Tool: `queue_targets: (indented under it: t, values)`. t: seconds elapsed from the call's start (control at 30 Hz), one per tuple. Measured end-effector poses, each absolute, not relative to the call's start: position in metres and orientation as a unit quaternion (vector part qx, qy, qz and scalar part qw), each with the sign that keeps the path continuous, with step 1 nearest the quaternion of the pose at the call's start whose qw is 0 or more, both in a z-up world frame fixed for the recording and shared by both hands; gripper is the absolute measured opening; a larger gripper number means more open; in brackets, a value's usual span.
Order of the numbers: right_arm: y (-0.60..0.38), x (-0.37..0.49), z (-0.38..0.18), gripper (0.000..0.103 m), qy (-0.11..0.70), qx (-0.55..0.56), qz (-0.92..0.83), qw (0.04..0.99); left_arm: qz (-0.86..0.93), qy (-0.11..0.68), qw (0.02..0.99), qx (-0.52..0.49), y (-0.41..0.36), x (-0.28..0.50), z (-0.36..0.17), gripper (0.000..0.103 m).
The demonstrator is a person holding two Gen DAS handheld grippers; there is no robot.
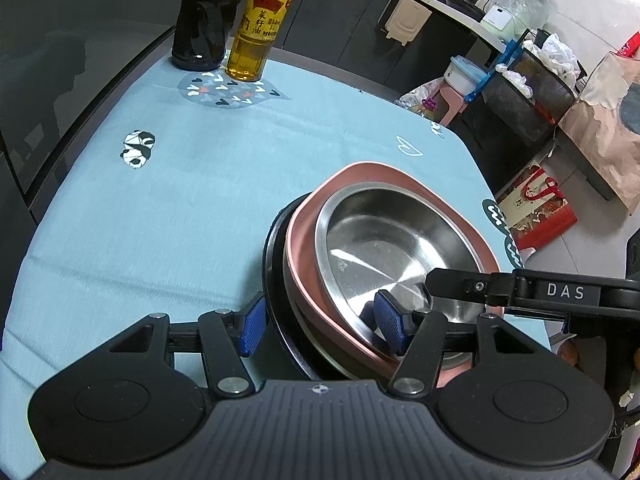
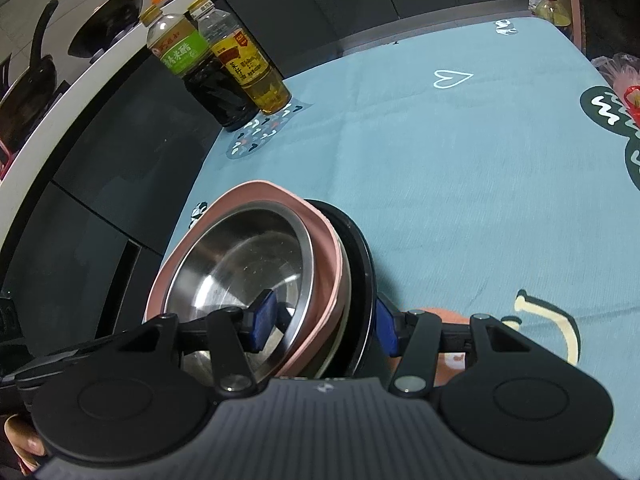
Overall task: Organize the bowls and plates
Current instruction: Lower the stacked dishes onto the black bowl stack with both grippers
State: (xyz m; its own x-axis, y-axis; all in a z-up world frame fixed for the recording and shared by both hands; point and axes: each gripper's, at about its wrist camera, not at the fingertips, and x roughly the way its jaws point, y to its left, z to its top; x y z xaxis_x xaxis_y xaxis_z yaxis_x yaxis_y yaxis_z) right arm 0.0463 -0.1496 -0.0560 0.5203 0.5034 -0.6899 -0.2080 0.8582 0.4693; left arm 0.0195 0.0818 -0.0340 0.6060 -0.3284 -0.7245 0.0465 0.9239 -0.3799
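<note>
A steel bowl [image 1: 384, 248] sits inside a pink square plate [image 1: 304, 264], which rests on a black round plate [image 1: 274, 280] on the light blue tablecloth [image 1: 168, 200]. My left gripper [image 1: 320, 326] straddles the near edge of the stack: one blue pad is outside the black plate, the other inside the steel bowl. My right gripper [image 2: 326, 322] straddles the stack's edge from the other side, one pad in the steel bowl [image 2: 240, 264], one outside the black plate [image 2: 362, 256]. The pink plate [image 2: 324, 240] shows there too. Both sets of jaws look closed on the stack.
A dark sauce bottle [image 1: 204, 20] and a yellow oil bottle [image 1: 260, 28] stand at the table's far corner. Bags, a basket and a stool crowd the floor [image 1: 532, 92] beyond the table's right edge. A dark cabinet runs along the left.
</note>
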Motion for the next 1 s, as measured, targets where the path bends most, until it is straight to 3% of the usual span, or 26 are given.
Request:
queue_targets:
  t: [1.0]
  values:
    - [-0.171, 0.146, -0.048, 0.039, 0.442, 0.189, 0.185, 0.857, -0.117, 0.404, 0.894, -0.154, 0.071, 0.134, -0.031, 0.051]
